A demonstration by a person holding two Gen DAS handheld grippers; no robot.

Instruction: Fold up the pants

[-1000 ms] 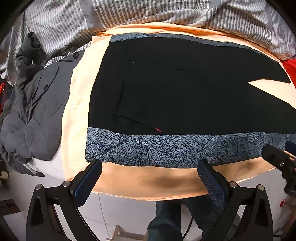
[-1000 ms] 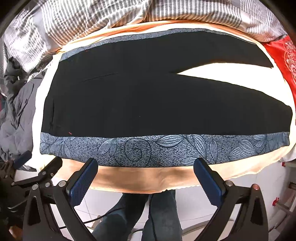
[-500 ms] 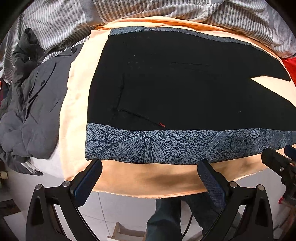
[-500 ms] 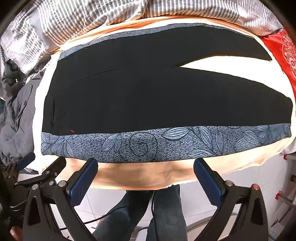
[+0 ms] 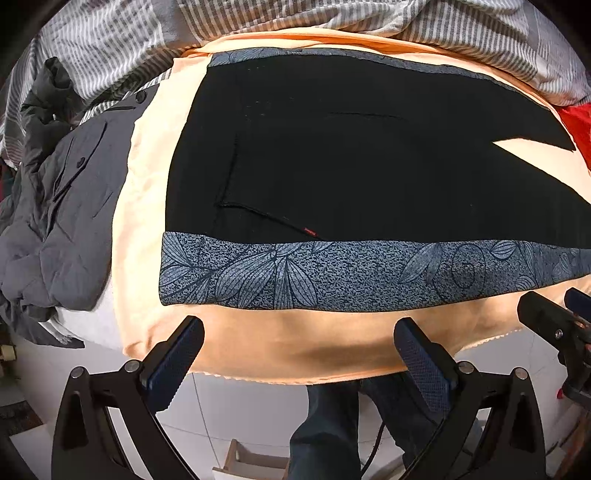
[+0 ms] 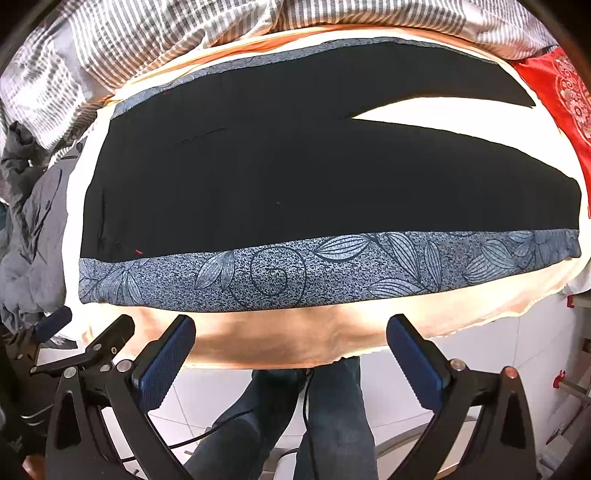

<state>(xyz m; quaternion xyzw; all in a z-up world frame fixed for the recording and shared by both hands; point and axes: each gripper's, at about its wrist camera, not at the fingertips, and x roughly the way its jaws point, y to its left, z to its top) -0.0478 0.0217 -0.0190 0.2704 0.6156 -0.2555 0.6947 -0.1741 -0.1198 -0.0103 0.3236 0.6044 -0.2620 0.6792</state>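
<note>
Task barely started, by my read: the black pants with blue-grey leaf-print side panels [image 5: 351,166] lie spread flat and full length on the peach-orange sheet of the bed [image 5: 147,221], waistband toward the left, both legs running out to the right and splayed apart so a wedge of sheet shows between them in both views [image 6: 424,110]. No fold visible yet; legs not laid over each other, nothing doubled lengthwise. Near leaf-print edge runs along the front edge of the bed, just beyond both tools. Left hand-held gripper [image 5: 299,354] hangs off the bed edge near the waistband end, fingers spread wide, grasping nothing, not touching cloth. Right hand-held gripper [image 6: 291,350] same: released, empty, hovering in front of the near leg's middle stretch. A crumpled dark grey buttoned jacket [image 5: 62,206] sits on the bed to the left of the pants, apart from them; a grey-and-white striped duvet [image 5: 295,18] is bunched behind; a red patterned cloth [image 6: 561,96] lies at the far right by the leg ends. Left to do, likely everything: grab one side, bring leg over leg, then fold along the length.
</note>
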